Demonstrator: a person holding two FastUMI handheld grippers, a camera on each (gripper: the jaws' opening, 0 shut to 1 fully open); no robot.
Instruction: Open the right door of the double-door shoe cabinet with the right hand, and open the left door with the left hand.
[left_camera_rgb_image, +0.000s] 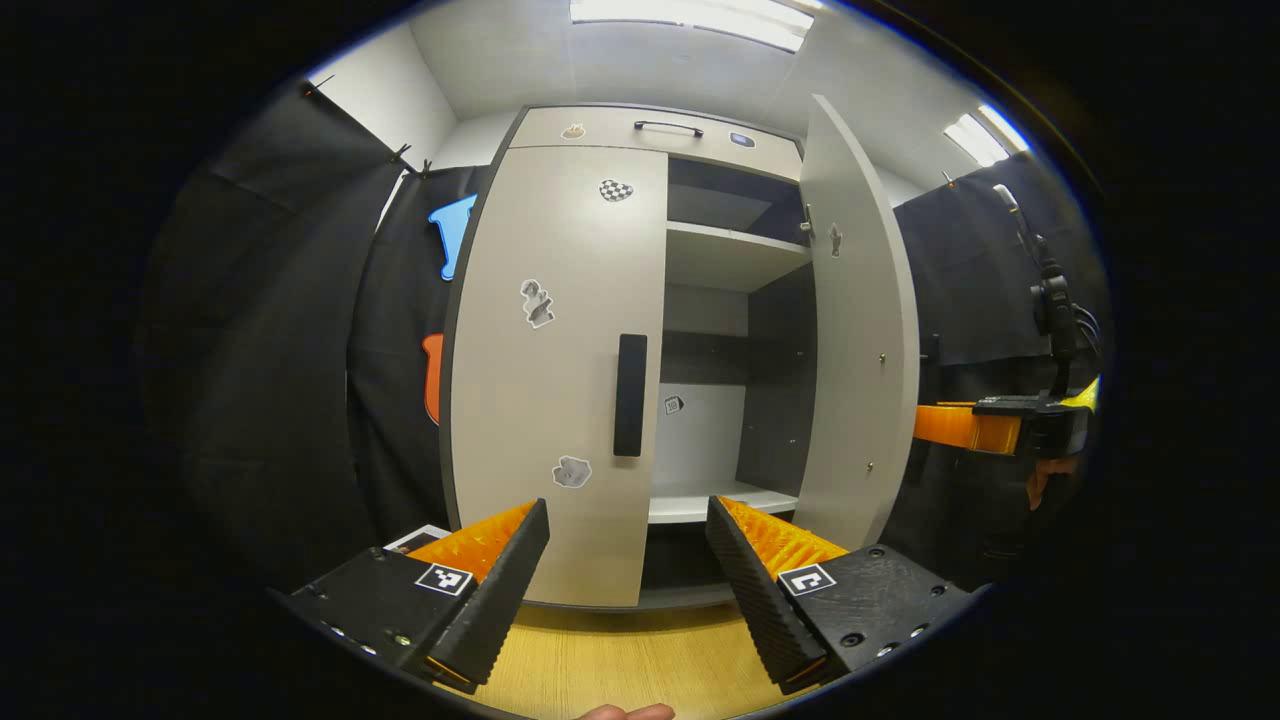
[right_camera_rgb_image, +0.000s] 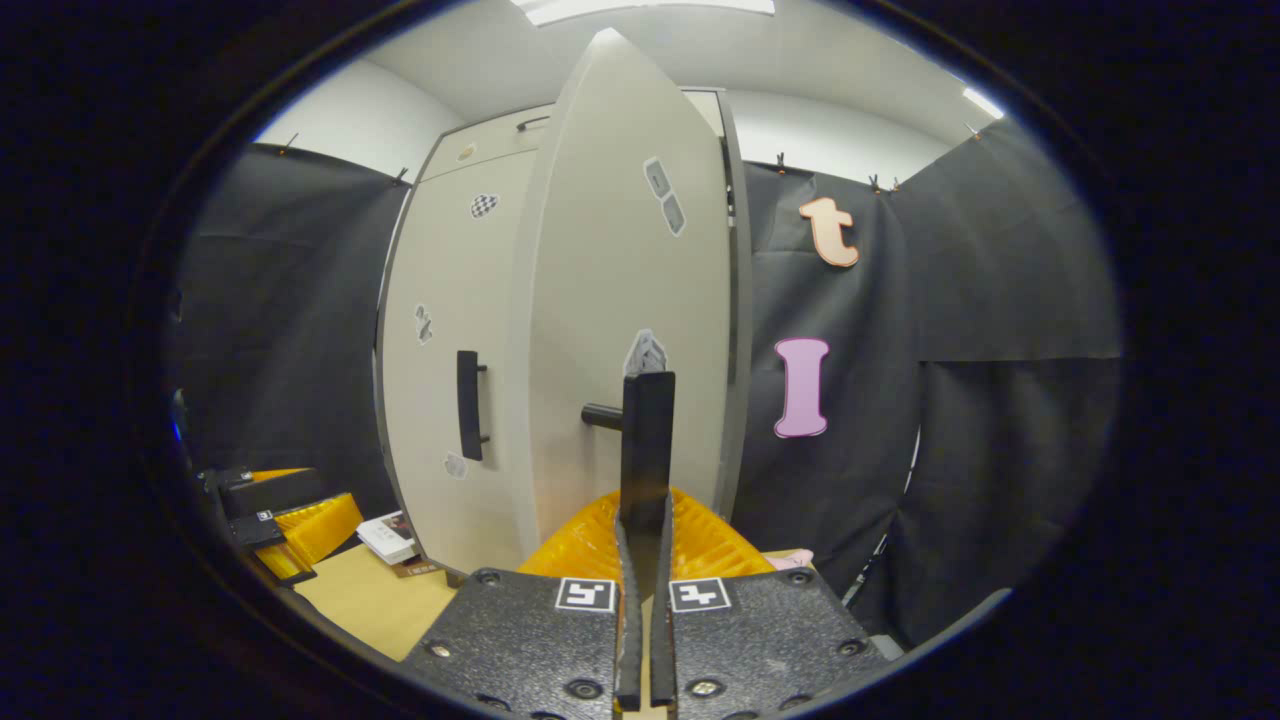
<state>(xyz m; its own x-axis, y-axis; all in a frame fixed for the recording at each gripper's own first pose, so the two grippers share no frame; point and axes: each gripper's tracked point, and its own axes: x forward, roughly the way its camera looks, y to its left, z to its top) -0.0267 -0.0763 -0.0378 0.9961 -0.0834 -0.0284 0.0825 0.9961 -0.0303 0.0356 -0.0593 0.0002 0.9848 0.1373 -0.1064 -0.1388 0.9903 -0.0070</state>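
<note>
The left door (left_camera_rgb_image: 555, 370) of the shoe cabinet (left_camera_rgb_image: 640, 125) is what my next move turns on, and I see it shut, flat to the cabinet front. Its handle (left_camera_rgb_image: 630, 395) is a dark vertical bar near the door's inner edge, long axis upright, and in the left gripper view it lies straight ahead and above the gap between my fingers, a little toward the right-hand finger. The left gripper (left_camera_rgb_image: 628, 565) is wide open and holds nothing; it hangs over the wooden table (left_camera_rgb_image: 620, 665), short of the door and apart from the handle. To take that bar I judge I must lift and push forward so the upright handle passes between the fingers.

The right door (right_camera_rgb_image: 625, 330) stands swung out, edge-on to the left gripper view, with bare shelves (left_camera_rgb_image: 730, 255) showing behind it. In the right gripper view its handle (right_camera_rgb_image: 647, 440) (same upright bar) runs up from between my fingers, and the right gripper (right_camera_rgb_image: 641, 600) is clamped on it, fingers nearly together on either side. So the right half looks done, and the left hand is plainly the nearer one to the closed door; the right gripper sits far off at the edge of the left gripper view.
</note>
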